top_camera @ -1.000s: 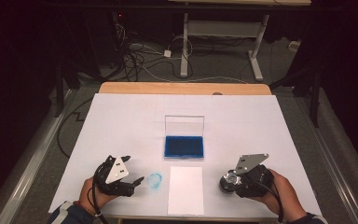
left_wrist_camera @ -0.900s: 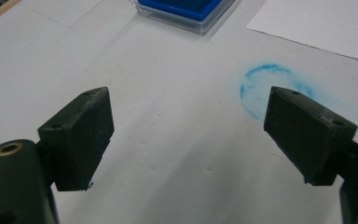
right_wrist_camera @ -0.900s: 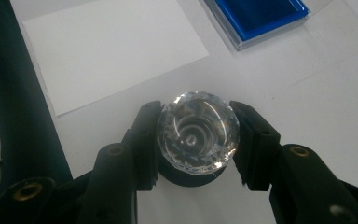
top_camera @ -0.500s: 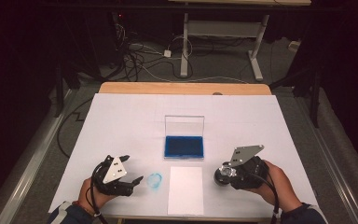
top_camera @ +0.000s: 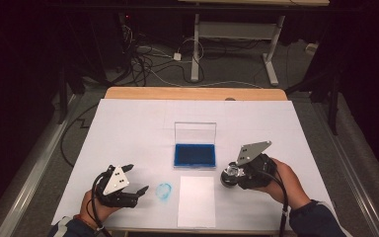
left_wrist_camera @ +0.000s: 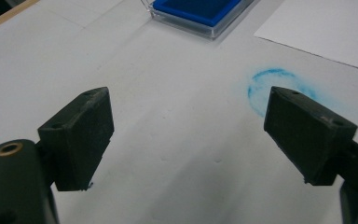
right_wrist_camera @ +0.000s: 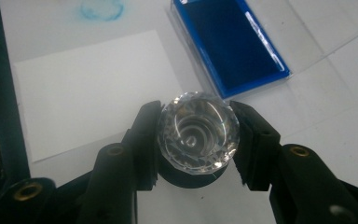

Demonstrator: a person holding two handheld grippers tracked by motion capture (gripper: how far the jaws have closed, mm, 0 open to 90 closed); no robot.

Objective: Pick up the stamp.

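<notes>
Table [top_camera: 128, 123]: rectangular, covered by a white sheet, with a strip of bare light wood showing along the far edge. Near its middle lies a clear case [top_camera: 195, 148] with a blue pad inside, its lid standing upright on the far side; towards the near edge, just in front of the case, lies a white paper sheet [top_camera: 196, 200]. A round blue ink smudge [top_camera: 164, 191] marks the cover just left of that sheet.
</notes>
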